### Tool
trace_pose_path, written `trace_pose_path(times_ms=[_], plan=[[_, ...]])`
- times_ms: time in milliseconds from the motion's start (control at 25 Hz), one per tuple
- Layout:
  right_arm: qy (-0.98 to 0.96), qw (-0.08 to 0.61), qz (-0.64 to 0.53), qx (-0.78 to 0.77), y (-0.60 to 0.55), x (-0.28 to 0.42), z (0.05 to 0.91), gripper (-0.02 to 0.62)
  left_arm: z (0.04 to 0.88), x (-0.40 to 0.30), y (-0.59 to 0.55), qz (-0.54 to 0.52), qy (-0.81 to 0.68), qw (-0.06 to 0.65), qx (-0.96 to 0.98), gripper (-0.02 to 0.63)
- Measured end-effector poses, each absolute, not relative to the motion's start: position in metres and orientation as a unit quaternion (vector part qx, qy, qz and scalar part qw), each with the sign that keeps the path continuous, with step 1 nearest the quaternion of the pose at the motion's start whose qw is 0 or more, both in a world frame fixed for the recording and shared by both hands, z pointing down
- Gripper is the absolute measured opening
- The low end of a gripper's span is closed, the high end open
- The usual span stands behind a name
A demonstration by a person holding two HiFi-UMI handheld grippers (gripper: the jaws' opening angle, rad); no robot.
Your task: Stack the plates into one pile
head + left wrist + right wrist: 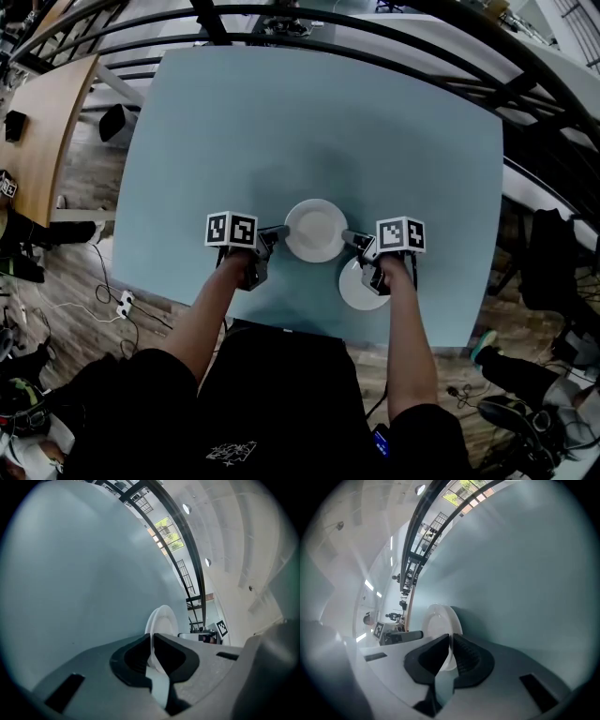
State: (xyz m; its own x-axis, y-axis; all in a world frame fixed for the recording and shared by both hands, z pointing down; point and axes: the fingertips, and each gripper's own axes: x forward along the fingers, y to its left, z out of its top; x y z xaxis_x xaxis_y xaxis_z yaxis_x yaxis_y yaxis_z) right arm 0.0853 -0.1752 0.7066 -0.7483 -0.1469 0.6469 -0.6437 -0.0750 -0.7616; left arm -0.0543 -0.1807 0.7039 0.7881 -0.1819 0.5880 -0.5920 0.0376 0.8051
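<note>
Pinching plate (315, 230): left gripper (278, 232), right gripper (351, 237)

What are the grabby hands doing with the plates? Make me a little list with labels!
table: light blue
plates: two, both white
held plate: gripped on opposite edges by both grippers
left gripper: shut on its left rim
right gripper: shut on its right rim
second plate: on the table, partly under the right gripper
stacked: not yet
</note>
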Motion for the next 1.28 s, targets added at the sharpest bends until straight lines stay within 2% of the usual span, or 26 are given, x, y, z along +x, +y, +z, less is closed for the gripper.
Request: trace_pose_path(times_ms=[560, 960, 1280], plan=[[-0.651, 0.187, 0.668, 0.308, -0.173, 0.087, 0.713, 0.026, 0.708, -0.050, -0.178, 0.186, -0.273, 0.644, 0.690, 0.035], [-0.645, 0.178, 0.674, 0.313, -0.172, 0.087, 0.711, 0.025, 0.705, -0.058, -0.180, 0.196, -0.276, 0.639, 0.691, 0.069], [-0.663, 0.226, 0.635, 0.327, -0.173, 0.086, 0.707, 0.026, 0.706, -0.059, -0.176, 0.204, -0.279, 0.634, 0.692, 0.070]])
